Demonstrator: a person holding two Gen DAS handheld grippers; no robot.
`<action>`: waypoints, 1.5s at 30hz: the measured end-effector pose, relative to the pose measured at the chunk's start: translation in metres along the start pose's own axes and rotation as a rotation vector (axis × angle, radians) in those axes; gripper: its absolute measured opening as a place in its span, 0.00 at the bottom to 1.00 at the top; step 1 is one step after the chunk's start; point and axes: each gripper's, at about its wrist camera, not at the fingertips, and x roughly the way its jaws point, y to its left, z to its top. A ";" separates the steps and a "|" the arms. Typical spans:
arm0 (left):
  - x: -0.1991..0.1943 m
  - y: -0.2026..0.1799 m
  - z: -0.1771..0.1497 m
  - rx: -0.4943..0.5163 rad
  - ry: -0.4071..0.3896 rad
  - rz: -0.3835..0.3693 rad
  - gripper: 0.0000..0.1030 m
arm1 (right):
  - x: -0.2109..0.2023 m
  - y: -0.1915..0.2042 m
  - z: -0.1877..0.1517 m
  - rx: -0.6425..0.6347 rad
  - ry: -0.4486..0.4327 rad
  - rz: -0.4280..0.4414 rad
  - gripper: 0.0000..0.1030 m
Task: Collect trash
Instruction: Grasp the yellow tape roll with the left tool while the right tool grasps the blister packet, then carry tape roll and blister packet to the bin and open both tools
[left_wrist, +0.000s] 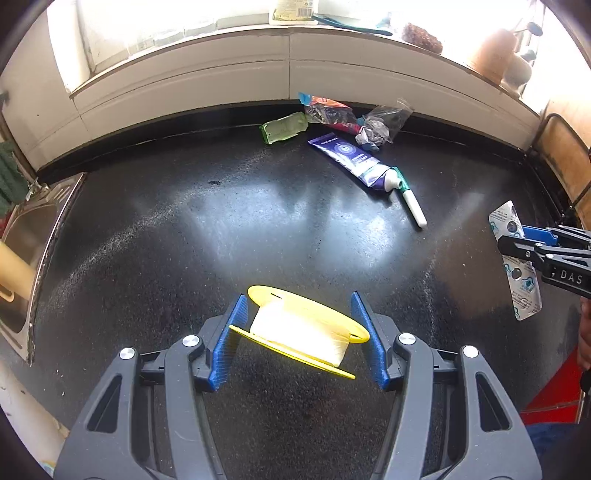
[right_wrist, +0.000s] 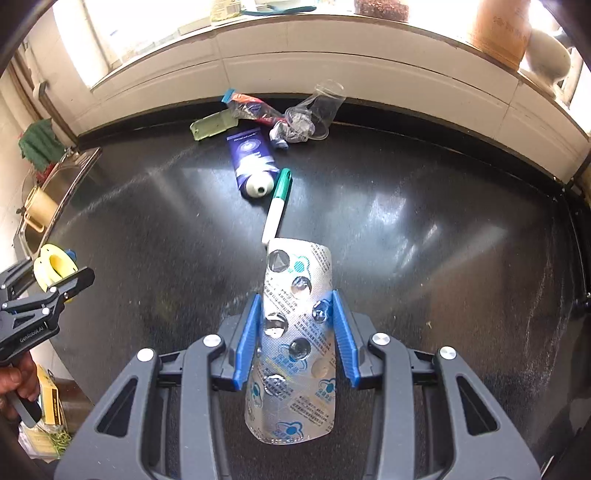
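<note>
left claw (left_wrist: 299, 332): closed on a yellow spool (left_wrist: 303, 330) with a white core, its blue pads pressing the two flanges; held above the dark worktop (left_wrist: 221, 229).

right claw (right_wrist: 297, 332): closed narrowly on a silver blister pack (right_wrist: 295, 332), pads against its long edges, the pack bowed and sticking out past the fingertips, clear of the worktop.

still on the worktop, grouped near the back wall: a purple tube (right_wrist: 251, 162) with a white cap; a green-capped white marker (right_wrist: 277, 206) just beside the cap end; a flattened green carton (right_wrist: 212, 125); a crumpled colourful wrapper (right_wrist: 251, 107); a clear plastic cup (right_wrist: 317, 107) on its side with crumpled foil at its mouth.

left edge: steel sink (left_wrist: 26, 236). window sill (left_wrist: 288, 40) above the wall carries a clay pot (left_wrist: 491, 51) and other items, too washed out to tell.
</note>
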 end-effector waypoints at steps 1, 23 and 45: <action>-0.002 -0.001 -0.001 0.003 -0.006 0.004 0.55 | -0.001 0.002 -0.001 -0.001 -0.002 0.004 0.38; -0.124 0.153 -0.186 -0.555 -0.008 0.392 0.55 | 0.015 0.328 -0.035 -0.732 0.135 0.501 0.39; -0.122 0.262 -0.369 -0.952 0.032 0.394 0.55 | 0.052 0.571 -0.166 -1.167 0.353 0.588 0.41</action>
